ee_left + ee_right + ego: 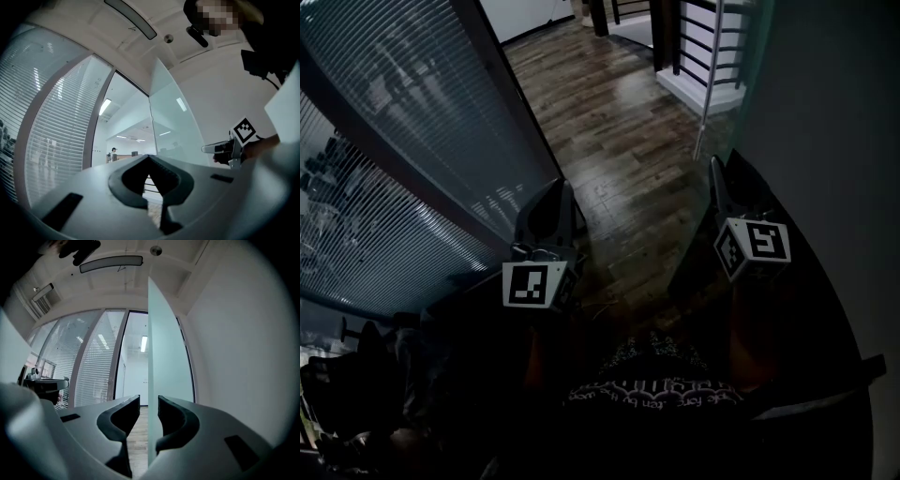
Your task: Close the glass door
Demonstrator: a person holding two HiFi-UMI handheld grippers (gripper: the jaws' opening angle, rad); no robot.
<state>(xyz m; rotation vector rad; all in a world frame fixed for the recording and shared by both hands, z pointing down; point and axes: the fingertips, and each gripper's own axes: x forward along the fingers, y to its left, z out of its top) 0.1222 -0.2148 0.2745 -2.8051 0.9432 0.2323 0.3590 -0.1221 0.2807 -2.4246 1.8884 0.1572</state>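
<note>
"Glass door (171,371), where does it stand?"

"Open, its edge turned toward me, just beside the white wall (234,357). My right claw (148,398) straddles that edge with its jaws apart. The glass sits nearer the right jaw."

"And your left claw (149,158)?"

"Closed on nothing, tips together. It hangs off to the left near the slatted blinds (403,141), above the wooden floor (619,141)."

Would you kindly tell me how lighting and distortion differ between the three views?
Head view: dim, only the wooden floor lit, lower part almost black. Left gripper view: bright, blinds bowed by the wide lens. Right gripper view: bright, dark corners, glass door in sharp focus.
</note>
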